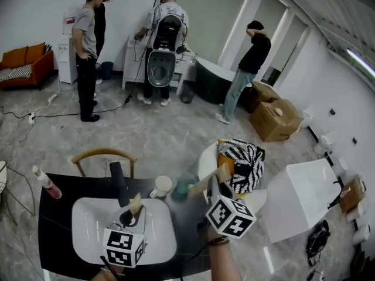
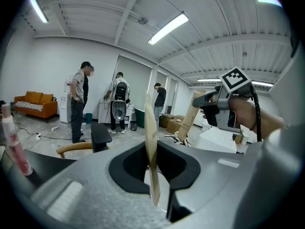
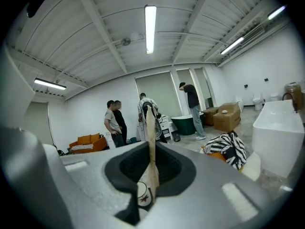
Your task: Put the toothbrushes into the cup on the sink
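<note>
My left gripper (image 1: pixel 130 216) hangs over the sink (image 1: pixel 88 215), toward the near edge of the desk (image 1: pixel 58 227); its jaws are narrow and pinched on the left toothbrush (image 2: pixel 151 142), which is still in a flat tan paper sleeve. In the left gripper view that sleeve shows edge-on; its long axis runs nearly straight up out of the jaws, and the top leans slightly left. From the head view its free end points away from me, toward the black faucet (image 1: pixel 119 183) at the far side of the sink.

My right gripper (image 1: pixel 212 187) sits higher, above the right edge of the desk; its jaws are also narrow and clamped on the right toothbrush (image 1: pixel 224 172), in the same tan sleeve. In the right gripper view it stands upright across the jaws; seen from the left gripper view it is held near its top, and its long axis slants down and to the left.

The white cup (image 1: pixel 162 185) stands upright near the far edge of the desk, just right of the faucet; both toothbrushes are clear of it. A pink bottle (image 1: pixel 47 182) lies near the far left corner.
</note>
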A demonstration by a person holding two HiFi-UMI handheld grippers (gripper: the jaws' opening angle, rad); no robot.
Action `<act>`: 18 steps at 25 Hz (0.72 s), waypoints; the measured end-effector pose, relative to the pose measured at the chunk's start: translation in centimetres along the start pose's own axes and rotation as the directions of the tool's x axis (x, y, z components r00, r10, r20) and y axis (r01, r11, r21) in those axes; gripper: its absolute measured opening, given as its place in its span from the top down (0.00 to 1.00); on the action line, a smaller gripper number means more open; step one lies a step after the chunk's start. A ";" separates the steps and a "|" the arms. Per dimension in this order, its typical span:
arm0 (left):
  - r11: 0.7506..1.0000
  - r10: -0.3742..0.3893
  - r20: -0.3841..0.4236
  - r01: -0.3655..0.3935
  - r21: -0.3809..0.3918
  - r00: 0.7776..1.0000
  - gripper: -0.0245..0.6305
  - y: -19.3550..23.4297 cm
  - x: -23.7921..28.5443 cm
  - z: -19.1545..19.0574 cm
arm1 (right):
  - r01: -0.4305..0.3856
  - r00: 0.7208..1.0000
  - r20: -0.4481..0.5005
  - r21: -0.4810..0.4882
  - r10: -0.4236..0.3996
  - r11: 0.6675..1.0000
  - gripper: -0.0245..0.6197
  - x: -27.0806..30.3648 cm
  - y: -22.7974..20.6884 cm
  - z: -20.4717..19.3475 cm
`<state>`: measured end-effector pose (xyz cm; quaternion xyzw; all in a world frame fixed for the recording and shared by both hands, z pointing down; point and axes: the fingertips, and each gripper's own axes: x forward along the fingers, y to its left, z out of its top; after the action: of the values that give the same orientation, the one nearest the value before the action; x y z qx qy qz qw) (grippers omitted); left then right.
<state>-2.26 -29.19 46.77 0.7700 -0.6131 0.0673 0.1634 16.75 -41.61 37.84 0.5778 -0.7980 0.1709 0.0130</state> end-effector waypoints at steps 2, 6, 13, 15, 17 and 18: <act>1.000 0.007 0.000 -0.007 -0.004 1.000 0.90 -0.2 0.1 0.1 | -0.006 1.000 0.003 -0.010 0.006 1.000 0.91 0.4 -0.2 0.7; 1.000 0.019 0.003 -0.019 -0.013 1.000 0.90 -0.1 0.3 -0.1 | -0.014 1.000 0.006 -0.031 0.014 0.999 0.91 1.5 -0.4 1.1; 0.998 0.054 -0.016 -0.055 -0.044 0.998 0.90 0.4 0.3 -1.1 | -0.015 1.000 0.000 -0.044 0.015 0.999 0.92 3.7 -1.1 1.1; 0.997 0.064 -0.017 -0.065 -0.048 0.998 0.90 0.7 0.3 -1.4 | -0.015 1.000 -0.008 -0.042 0.014 0.999 0.91 4.5 -1.3 0.7; 0.996 0.073 -0.014 -0.074 -0.049 0.997 0.90 0.7 0.4 -1.6 | -0.020 1.000 -0.012 -0.036 0.019 0.999 0.91 5.0 -1.5 0.6; 0.996 0.077 -0.013 -0.077 -0.049 0.997 0.90 0.7 0.5 -1.6 | -0.022 1.000 -0.013 -0.036 0.021 0.999 0.91 5.3 -1.5 0.6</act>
<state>-2.69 -29.24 48.54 0.7411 -0.6429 0.0624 0.1832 16.50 -47.05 38.83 0.5678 -0.8070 0.1601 0.0265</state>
